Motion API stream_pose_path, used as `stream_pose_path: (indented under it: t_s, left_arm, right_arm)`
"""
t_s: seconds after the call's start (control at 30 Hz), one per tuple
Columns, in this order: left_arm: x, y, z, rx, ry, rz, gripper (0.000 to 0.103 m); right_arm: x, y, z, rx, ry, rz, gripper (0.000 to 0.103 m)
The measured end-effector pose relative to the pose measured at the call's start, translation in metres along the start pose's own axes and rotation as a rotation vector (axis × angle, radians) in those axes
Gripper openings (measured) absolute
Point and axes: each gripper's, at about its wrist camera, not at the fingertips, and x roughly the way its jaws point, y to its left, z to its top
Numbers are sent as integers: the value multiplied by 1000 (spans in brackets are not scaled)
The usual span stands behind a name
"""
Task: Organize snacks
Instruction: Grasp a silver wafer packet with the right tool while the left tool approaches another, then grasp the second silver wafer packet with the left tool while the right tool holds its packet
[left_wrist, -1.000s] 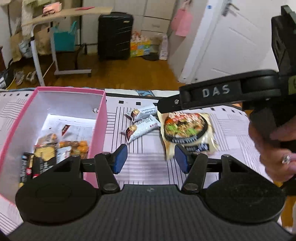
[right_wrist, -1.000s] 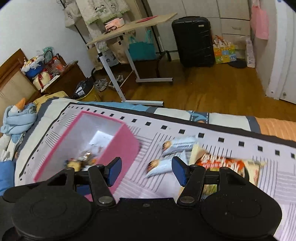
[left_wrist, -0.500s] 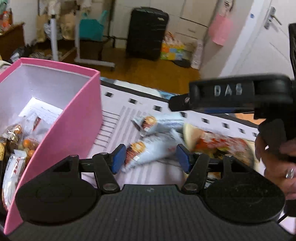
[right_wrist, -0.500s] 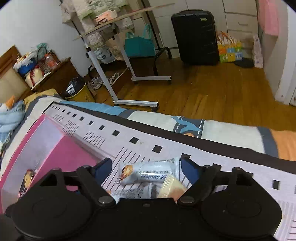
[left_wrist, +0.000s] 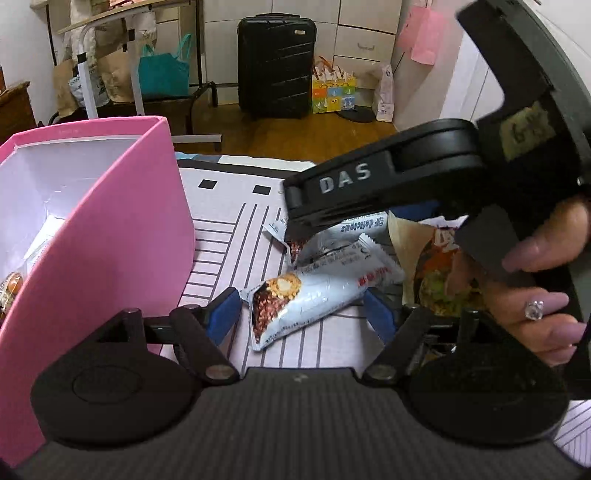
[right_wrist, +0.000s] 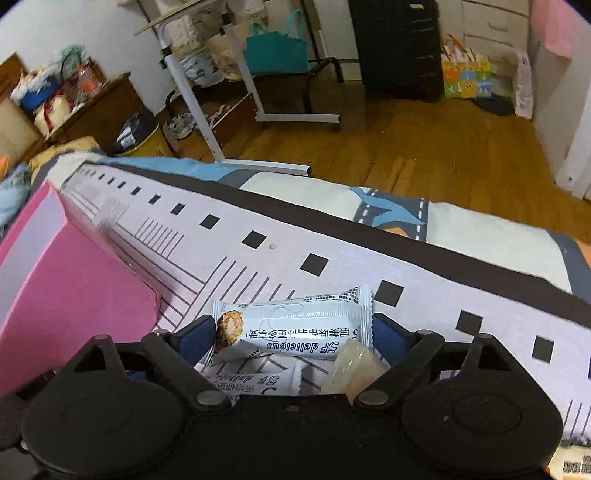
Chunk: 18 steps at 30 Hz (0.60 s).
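Observation:
Two pale blue snack bars lie on the patterned cloth. My left gripper (left_wrist: 304, 308) is open, its blue pads on either side of the nearer bar (left_wrist: 314, 295). My right gripper (right_wrist: 293, 332) is open around the farther bar (right_wrist: 291, 328), which also shows in the left wrist view (left_wrist: 351, 229) under the right gripper's finger. A yellow noodle packet (left_wrist: 439, 280) lies to the right of both bars. The pink box (left_wrist: 122, 236) with several snacks inside stands at the left.
The cloth (right_wrist: 332, 243) ends at the bed's far edge, with wood floor beyond. A black suitcase (left_wrist: 277, 66), a rolling side table (right_wrist: 221, 74) and bags stand on the floor. The right gripper's body crosses close above the left one.
Both grippers have moved forward and down over the two bars. The bars now lie between the open pads. The pink box has shifted to the left edge of both views.

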Motion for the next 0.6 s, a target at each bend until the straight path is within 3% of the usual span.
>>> stream_pose_path:
  t_s: [0.17,0.27,0.33,0.43,0.6]
  left_arm:
    - [3,-3,-4,38,-25,19,73]
    - [5,-6,-6,64,-1,32,58]
    - [6,-4,-7,63,21,16,43]
    - [1,-4,-7,81,18,8,30]
    - [-6,-1,-11,83,28,-27,22]
  right_arm:
    - [-2,-3,-3,-6,-21,20,87]
    - [-4,-1,-6,-41,-34,10,80]
    - [-5,-2,-7,-41,-39,14,79]
    - [-6,0,-8,-53,-38,14,77]
    - [-10,5,-12,-46,-5,49,77]
